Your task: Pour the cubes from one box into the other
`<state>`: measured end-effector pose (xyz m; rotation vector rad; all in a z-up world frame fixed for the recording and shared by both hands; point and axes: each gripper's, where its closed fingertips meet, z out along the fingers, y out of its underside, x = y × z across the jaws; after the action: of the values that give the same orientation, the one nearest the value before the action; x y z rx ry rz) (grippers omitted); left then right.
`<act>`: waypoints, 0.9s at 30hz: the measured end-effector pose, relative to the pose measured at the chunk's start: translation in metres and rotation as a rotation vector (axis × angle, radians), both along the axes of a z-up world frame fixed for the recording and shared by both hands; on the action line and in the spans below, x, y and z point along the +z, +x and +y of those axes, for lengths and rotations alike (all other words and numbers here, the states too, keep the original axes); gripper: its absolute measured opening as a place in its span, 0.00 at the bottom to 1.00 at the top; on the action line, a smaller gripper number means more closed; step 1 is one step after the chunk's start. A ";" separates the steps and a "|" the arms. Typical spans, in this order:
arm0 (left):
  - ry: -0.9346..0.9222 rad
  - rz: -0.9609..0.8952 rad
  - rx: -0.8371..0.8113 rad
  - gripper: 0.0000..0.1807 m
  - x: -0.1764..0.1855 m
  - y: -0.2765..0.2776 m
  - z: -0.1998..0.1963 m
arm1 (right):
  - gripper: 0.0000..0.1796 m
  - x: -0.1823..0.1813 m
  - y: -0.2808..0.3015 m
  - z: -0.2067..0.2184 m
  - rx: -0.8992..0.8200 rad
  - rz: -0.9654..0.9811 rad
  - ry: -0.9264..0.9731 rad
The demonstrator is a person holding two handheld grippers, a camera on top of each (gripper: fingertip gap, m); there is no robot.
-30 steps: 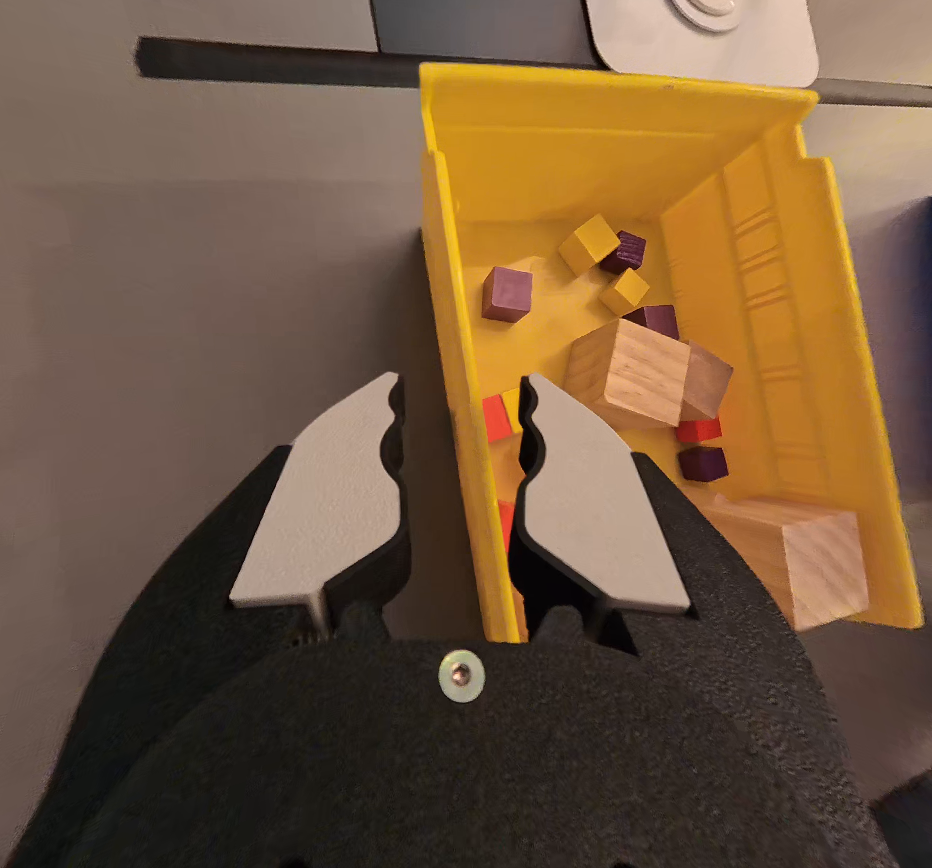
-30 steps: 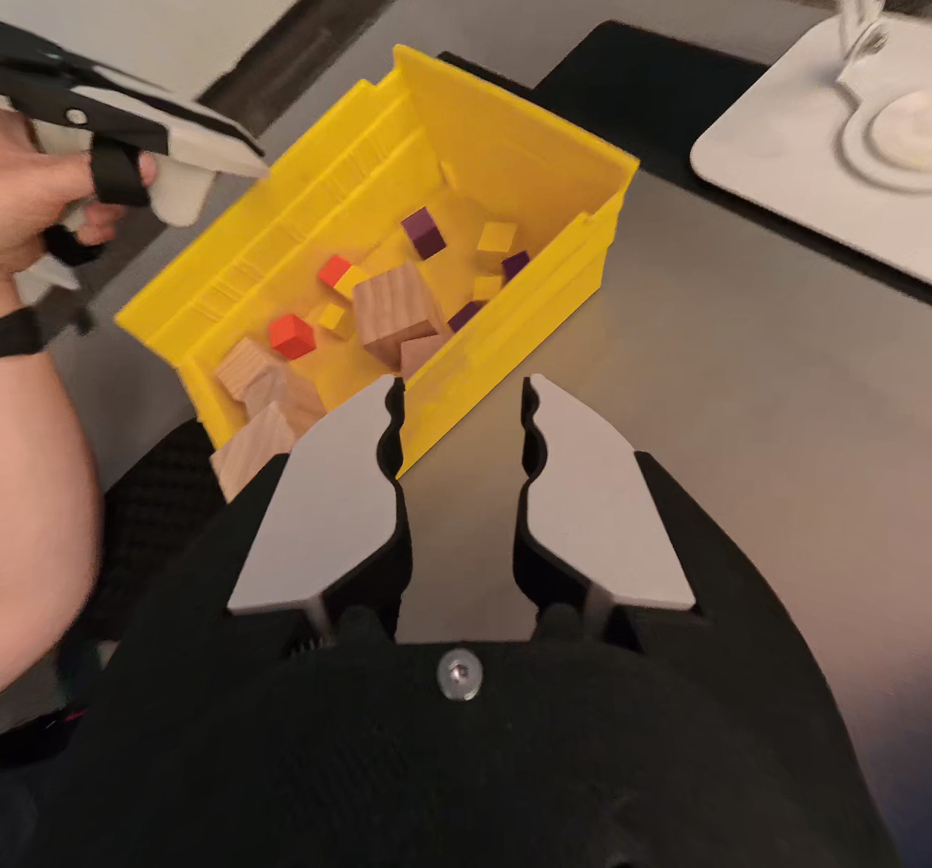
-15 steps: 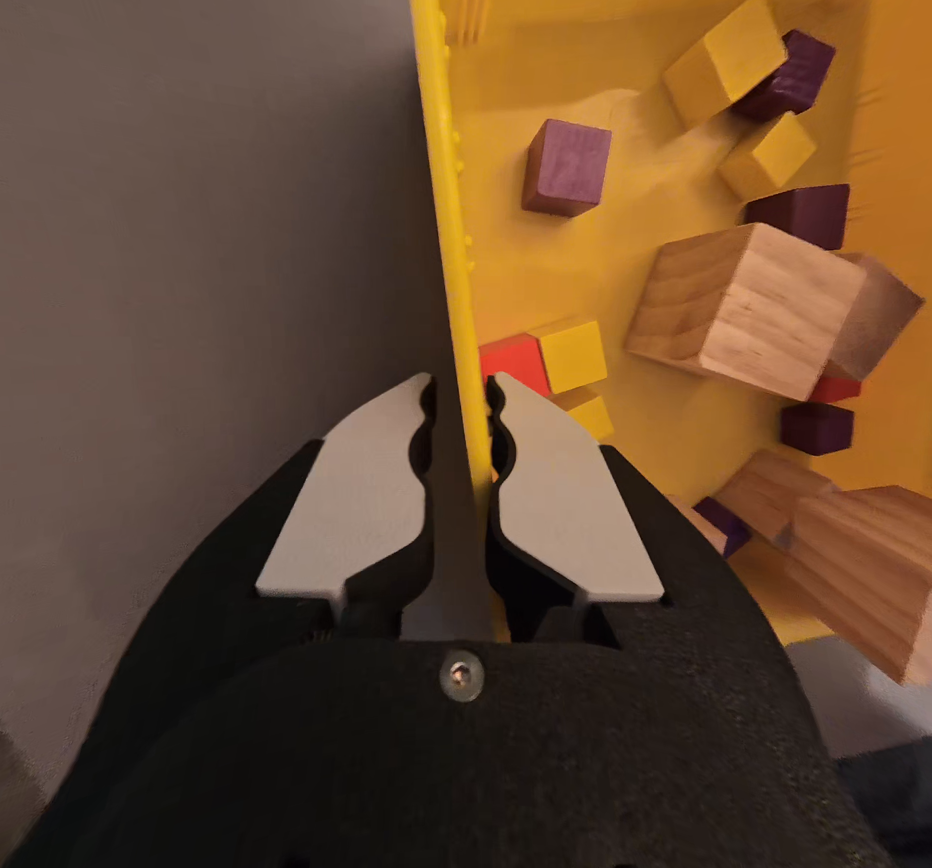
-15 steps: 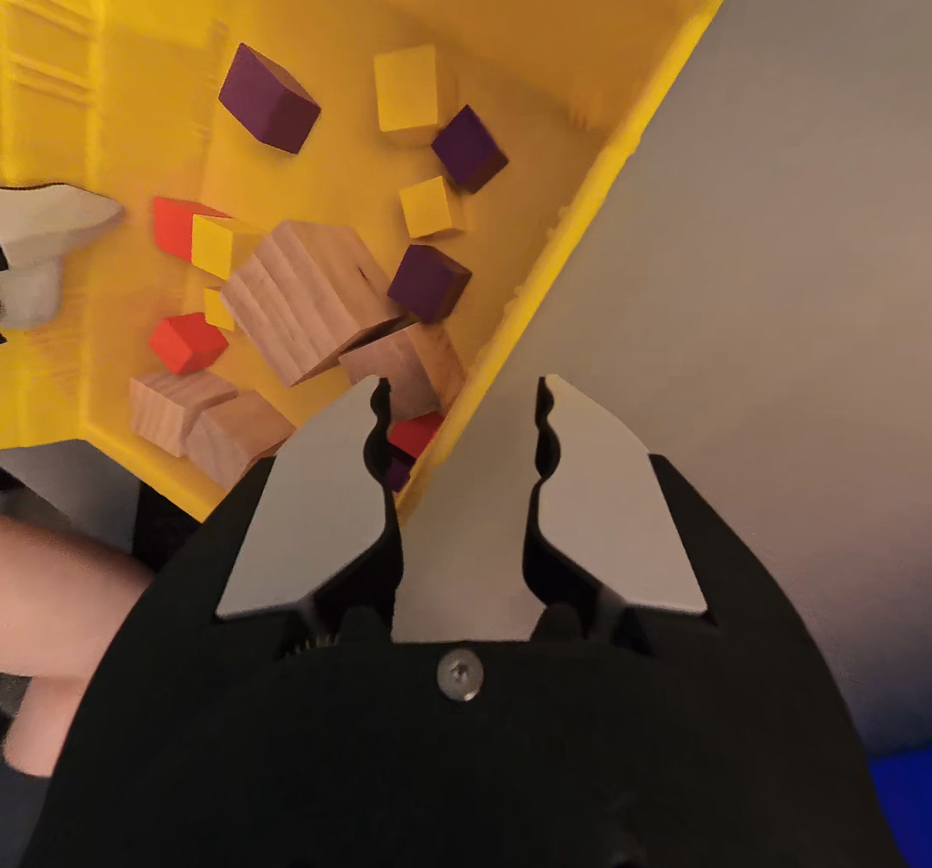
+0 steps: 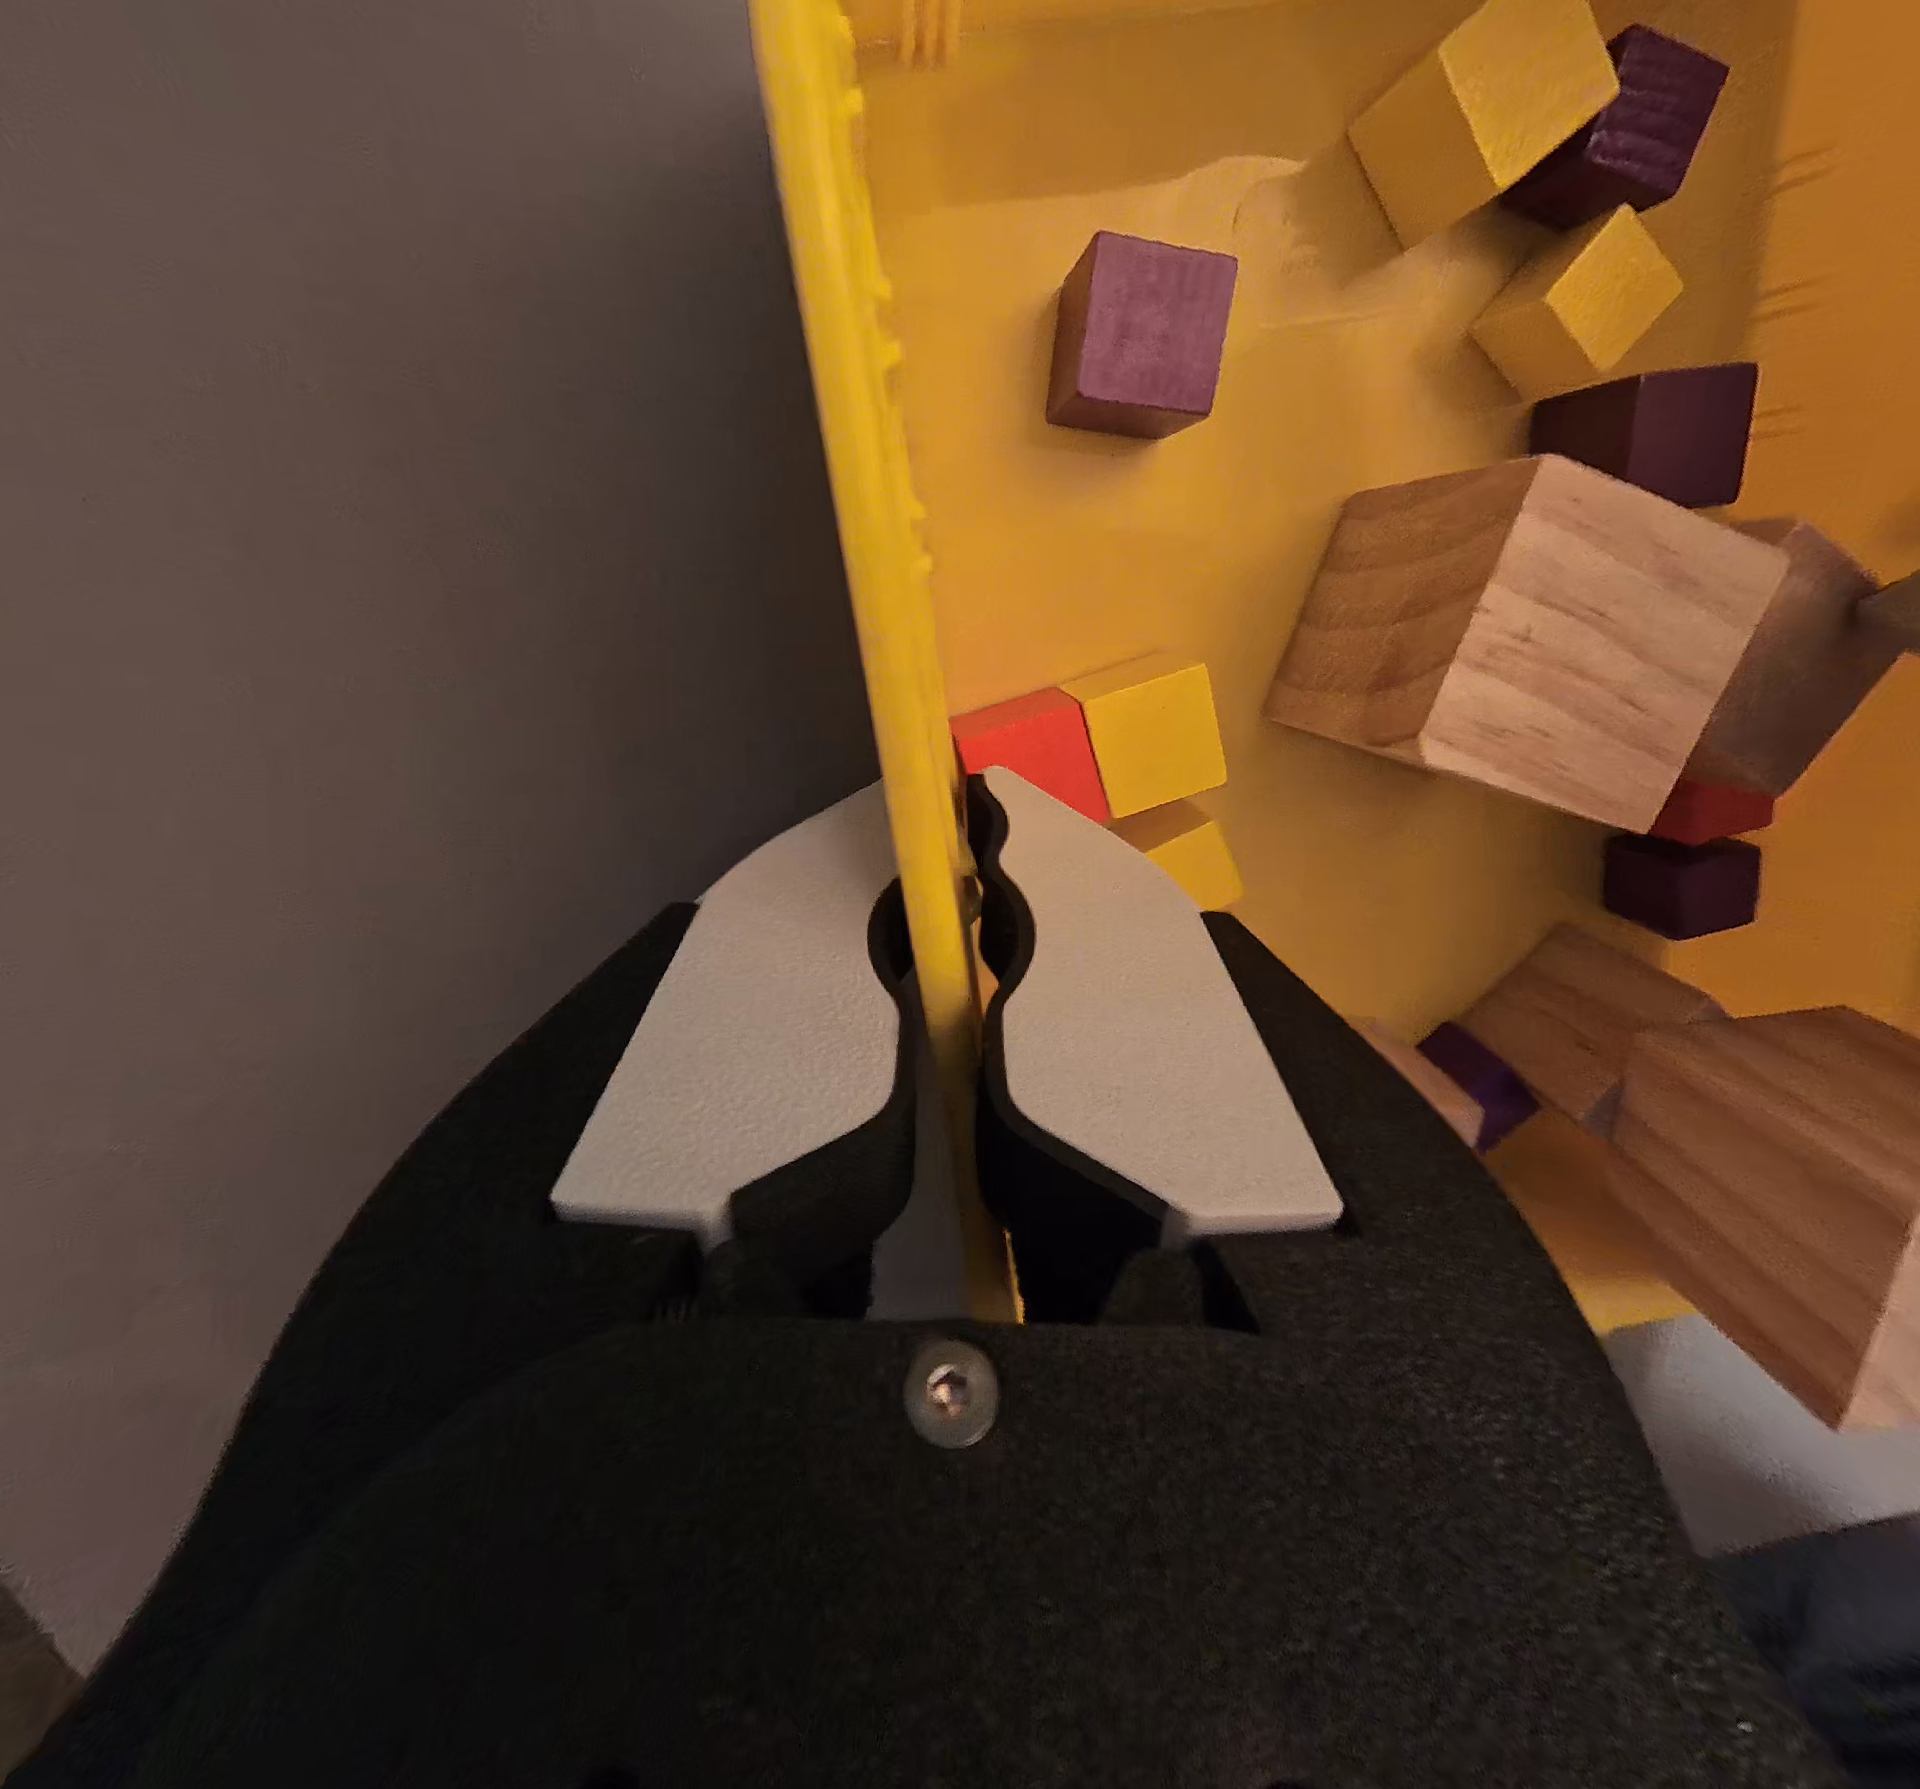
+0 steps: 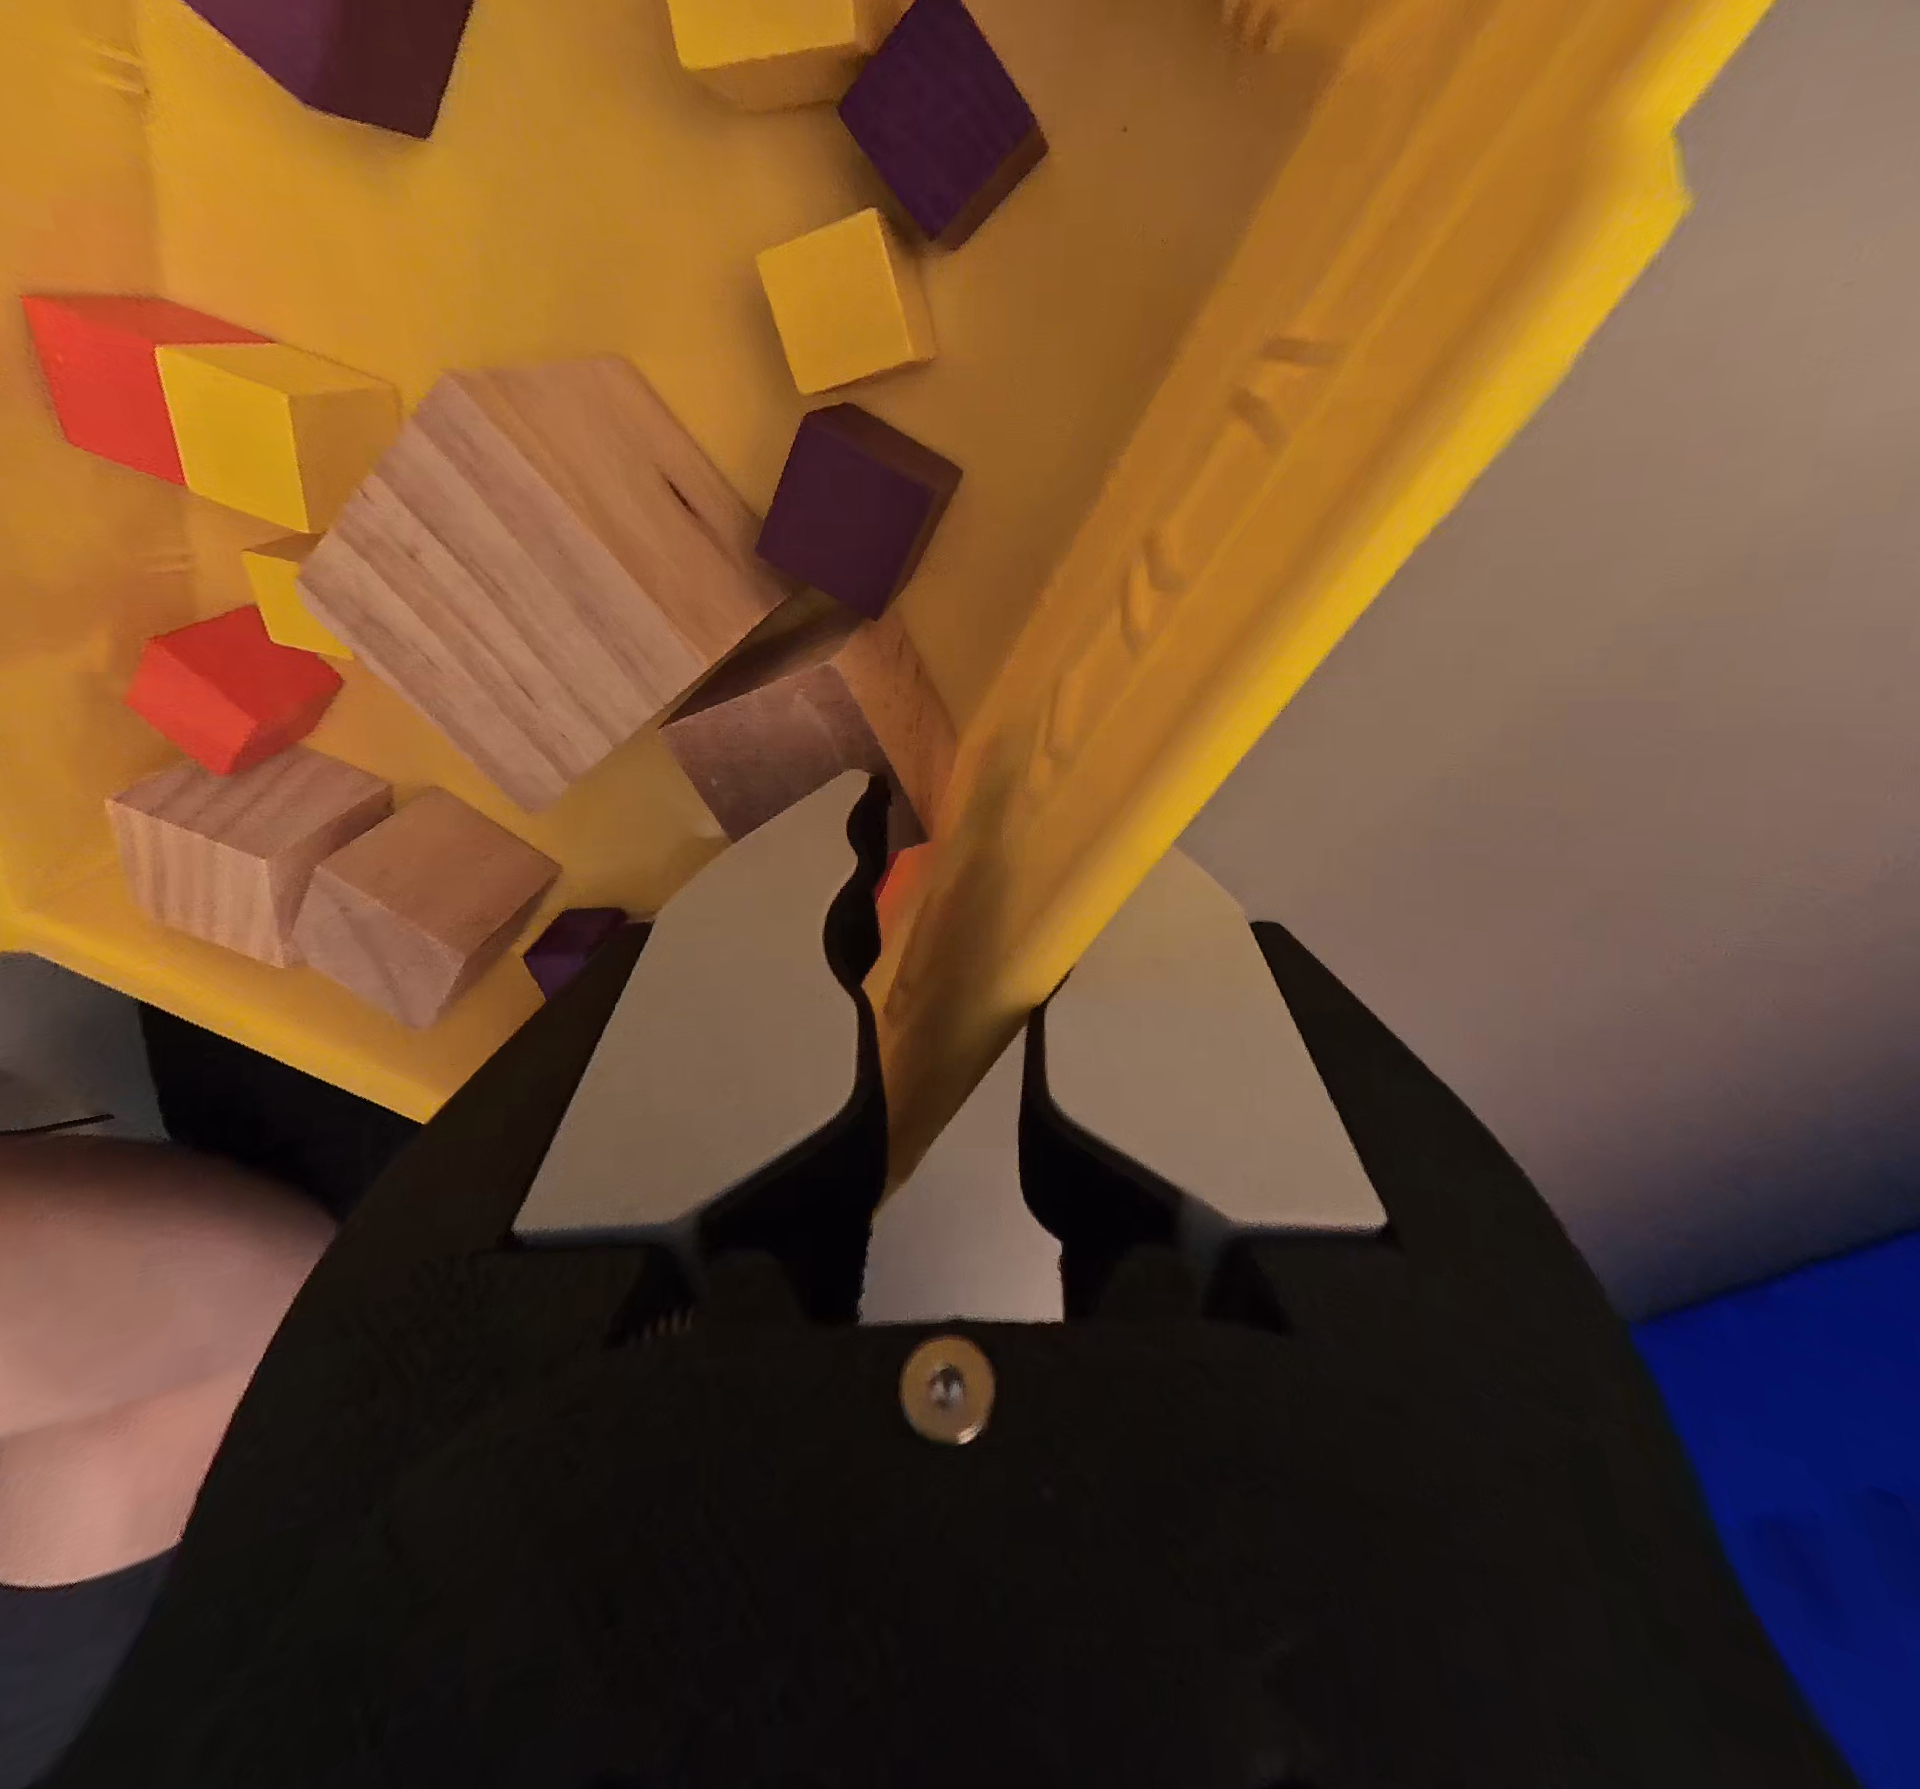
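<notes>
A yellow box (image 5: 831,285) holds several small cubes, among them a purple one (image 5: 1143,337), a yellow one (image 5: 1486,87), a red one (image 5: 1029,742) and a large plain wooden block (image 5: 1538,627). My left gripper (image 5: 940,804) is shut on the box's left side wall, one finger outside and one inside. In the right wrist view the box (image 6: 1299,544) fills the upper left, with the wooden block (image 6: 540,576) and purple cubes (image 6: 862,503) inside. My right gripper (image 6: 956,814) is shut on the right side wall. Its outer fingertip is hidden behind the wall.
The box rests on a grey table (image 5: 364,492), which also shows in the right wrist view (image 6: 1610,700). A blue thing (image 6: 1787,1427) lies at the lower right of that view. A person's arm (image 6: 104,1324) is at its lower left.
Both grippers have moved in close to the yellow box. The left closed on the left wall first, then the right closed on the right wall. The cubes have hardly shifted.
</notes>
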<state>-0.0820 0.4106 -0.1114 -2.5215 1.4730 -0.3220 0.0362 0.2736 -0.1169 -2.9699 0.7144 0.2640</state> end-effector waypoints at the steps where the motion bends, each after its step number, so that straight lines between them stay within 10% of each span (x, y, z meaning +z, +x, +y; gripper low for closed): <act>1: 0.016 0.013 -0.026 0.04 0.000 0.006 -0.006 | 0.12 0.000 0.009 -0.004 -0.012 0.004 0.008; 11: -0.105 -0.132 -0.196 0.16 -0.001 0.084 -0.090 | 0.13 0.001 0.097 -0.084 0.020 -0.225 -0.074; 27: -0.104 -0.020 -0.194 0.11 -0.016 0.081 -0.108 | 0.08 0.000 0.054 -0.126 -0.082 0.025 -0.066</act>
<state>-0.0007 0.3027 -0.1271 -2.4485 1.7395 -0.4654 0.0904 0.1479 -0.1172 -2.9949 0.8618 0.2779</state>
